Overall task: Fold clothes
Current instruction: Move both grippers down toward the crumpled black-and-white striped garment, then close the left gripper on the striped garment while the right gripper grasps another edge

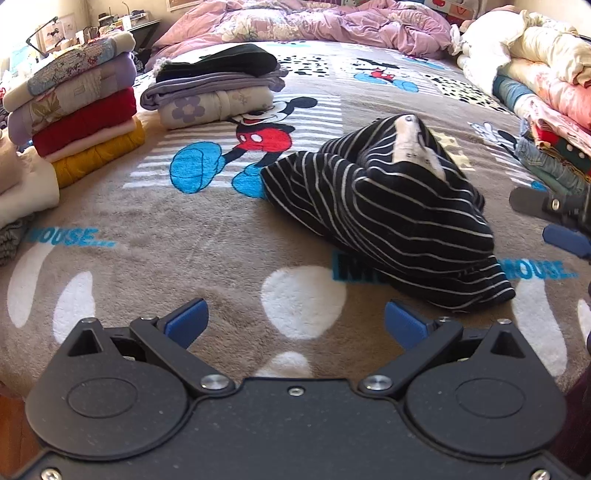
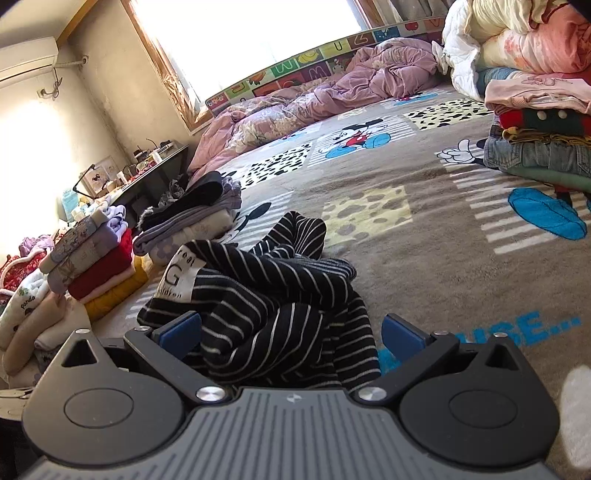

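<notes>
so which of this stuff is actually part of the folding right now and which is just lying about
In the job:
striped garment, crumpled, unfolded
left gripper, open, over bare blanket
right gripper, open, garment between its fingers

Lying about:
folded stack
second folded pile
purple duvet
unsorted heap

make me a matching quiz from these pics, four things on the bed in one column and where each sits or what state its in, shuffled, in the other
Things:
1. striped garment
2. left hand-held gripper
3. yellow folded item
4. black folded item

Places or states:
A. bottom of the tall folded stack
B. crumpled in the middle of the blanket
C. top of the smaller folded pile
D. open, with nothing between its fingers, over the blanket

Pairs: 1-B, 2-D, 3-A, 4-C
</notes>
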Tool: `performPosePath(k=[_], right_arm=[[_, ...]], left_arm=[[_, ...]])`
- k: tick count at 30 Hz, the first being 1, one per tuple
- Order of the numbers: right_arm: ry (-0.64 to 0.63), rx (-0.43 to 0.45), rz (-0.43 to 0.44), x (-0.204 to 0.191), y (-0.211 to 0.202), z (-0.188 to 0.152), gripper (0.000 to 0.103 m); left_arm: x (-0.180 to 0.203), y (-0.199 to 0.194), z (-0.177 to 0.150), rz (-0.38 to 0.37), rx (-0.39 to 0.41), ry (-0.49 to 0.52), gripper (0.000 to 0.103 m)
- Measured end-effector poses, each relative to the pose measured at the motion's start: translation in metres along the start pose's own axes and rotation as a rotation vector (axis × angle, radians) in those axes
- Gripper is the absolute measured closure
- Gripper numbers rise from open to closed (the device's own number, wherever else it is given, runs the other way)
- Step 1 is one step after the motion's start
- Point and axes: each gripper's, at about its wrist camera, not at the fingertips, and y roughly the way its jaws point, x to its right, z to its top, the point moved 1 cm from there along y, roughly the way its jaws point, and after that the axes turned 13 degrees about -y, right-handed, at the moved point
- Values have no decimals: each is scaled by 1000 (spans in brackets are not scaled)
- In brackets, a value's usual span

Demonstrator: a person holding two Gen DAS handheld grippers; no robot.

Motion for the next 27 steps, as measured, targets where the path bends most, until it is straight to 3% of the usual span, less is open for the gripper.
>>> performPosePath(k=[11, 18, 23, 27], right_arm=[[111, 38, -11, 32, 57, 27, 0], [58, -29, -128, 46, 74, 21, 0], [26, -72, -155, 50, 83, 16, 0], [3, -79, -160, 50, 86, 15, 0]], left_arm=[[-13, 18, 21, 58, 17, -23, 0], [-31, 24, 49, 46, 88, -89, 0], [-26, 23, 65, 6, 183, -81, 0], [-18, 33, 79, -4, 139, -79, 0]])
